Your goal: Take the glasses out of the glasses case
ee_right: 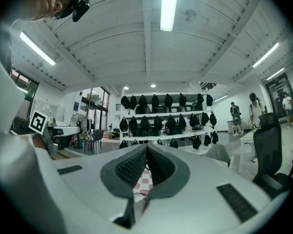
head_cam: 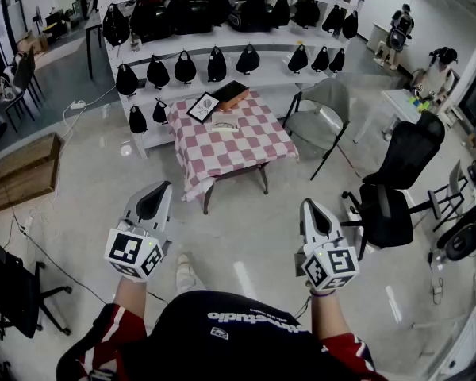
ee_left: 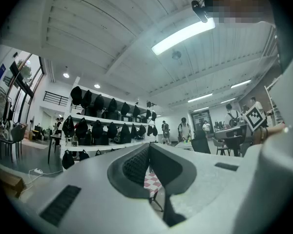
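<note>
Left gripper view: the left gripper (ee_left: 149, 146) jaws are pressed together, empty; the right gripper (ee_right: 146, 149) jaws likewise. A dark box (head_cam: 231, 94) on the checked counter (head_cam: 250, 151) is shown only by head view.

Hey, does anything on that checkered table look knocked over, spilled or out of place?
Nothing stands out. The table's checkered cloth lies flat, with a dark case, a framed card and a small pale item resting together at its far end. Nothing is spilled or tipped that I can see.
</note>
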